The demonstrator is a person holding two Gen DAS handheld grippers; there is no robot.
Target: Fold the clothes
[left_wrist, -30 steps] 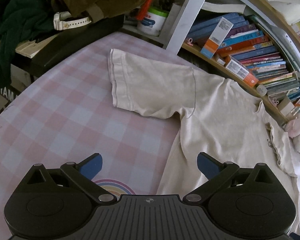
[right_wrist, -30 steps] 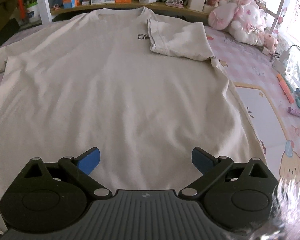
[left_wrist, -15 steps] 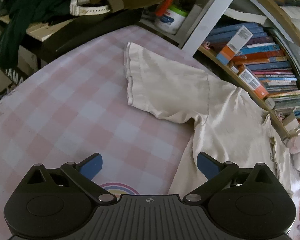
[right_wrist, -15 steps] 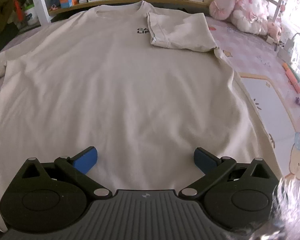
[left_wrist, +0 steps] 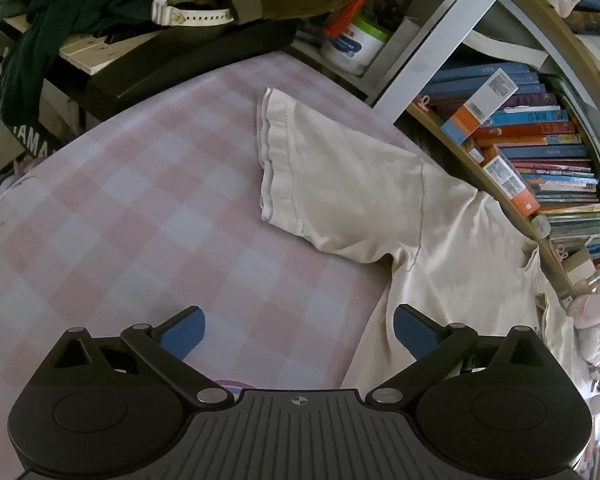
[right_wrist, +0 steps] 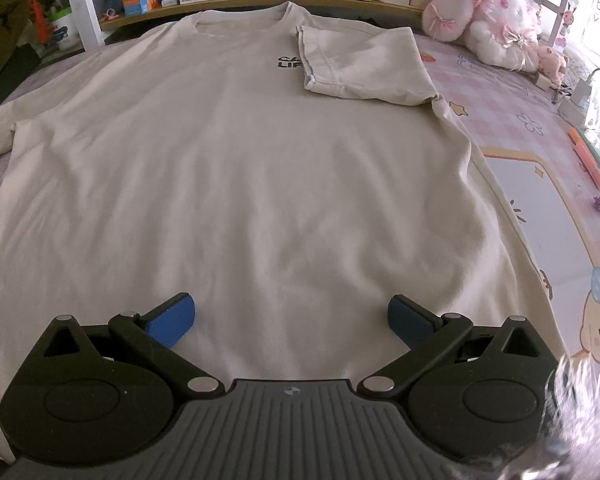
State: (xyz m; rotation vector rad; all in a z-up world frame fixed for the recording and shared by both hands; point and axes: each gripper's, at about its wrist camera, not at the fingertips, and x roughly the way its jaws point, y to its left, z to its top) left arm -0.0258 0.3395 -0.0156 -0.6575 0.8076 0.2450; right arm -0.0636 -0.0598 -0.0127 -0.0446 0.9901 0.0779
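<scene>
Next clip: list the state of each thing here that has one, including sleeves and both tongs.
Cream short-sleeved T-shirt: spread flat, front up, on the pink checked bedsheet.
Right-hand sleeve: folded inward over the chest, partly covering the black print.
Other sleeve: unfolded, lying out on the sheet.
Left tongs: open, empty.
Right tongs: open, empty, over the shirt.

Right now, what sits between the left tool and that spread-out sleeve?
Only bare pink checked bedsheet, seen in the left wrist view. The open left tool hangs short of the sleeve, with nothing else lying in between.
</scene>
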